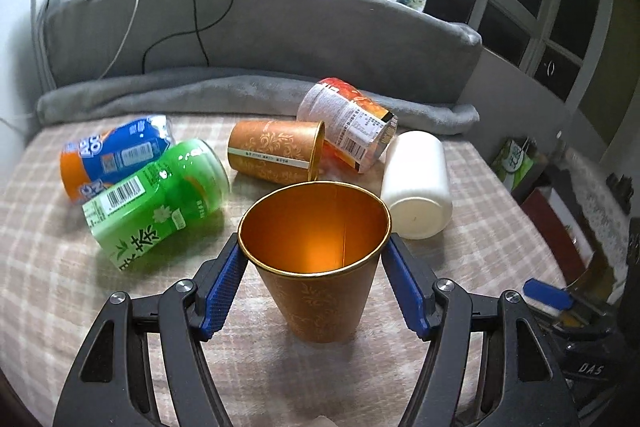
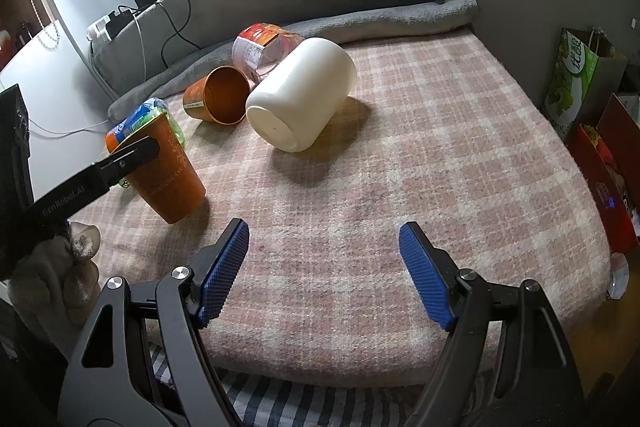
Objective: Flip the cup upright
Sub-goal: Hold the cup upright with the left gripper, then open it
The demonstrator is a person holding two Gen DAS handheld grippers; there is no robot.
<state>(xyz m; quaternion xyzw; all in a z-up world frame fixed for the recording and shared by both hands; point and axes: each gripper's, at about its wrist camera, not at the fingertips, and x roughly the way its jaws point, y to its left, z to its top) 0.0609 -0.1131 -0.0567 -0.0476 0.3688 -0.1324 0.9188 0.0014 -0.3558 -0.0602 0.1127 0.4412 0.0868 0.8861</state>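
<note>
An orange paper cup (image 1: 320, 267) stands upright on the plaid blanket, mouth up. My left gripper (image 1: 314, 259) has its blue pads on either side of the cup's rim, touching or nearly touching it. The same cup (image 2: 168, 175) shows in the right wrist view with the left gripper's finger (image 2: 132, 155) across it. A second orange cup (image 1: 276, 151) (image 2: 218, 95) lies on its side behind. A white cup (image 1: 416, 187) (image 2: 300, 95) also lies on its side. My right gripper (image 2: 324, 267) is open and empty above the blanket near the bed's front edge.
A green can (image 1: 156, 203) and a blue-orange can (image 1: 116, 155) lie at left. A printed noodle cup (image 1: 348, 123) (image 2: 260, 47) lies behind. A grey rolled blanket (image 1: 240, 91) and headboard (image 1: 280, 27) bound the back. Bags (image 2: 576, 83) stand right of the bed.
</note>
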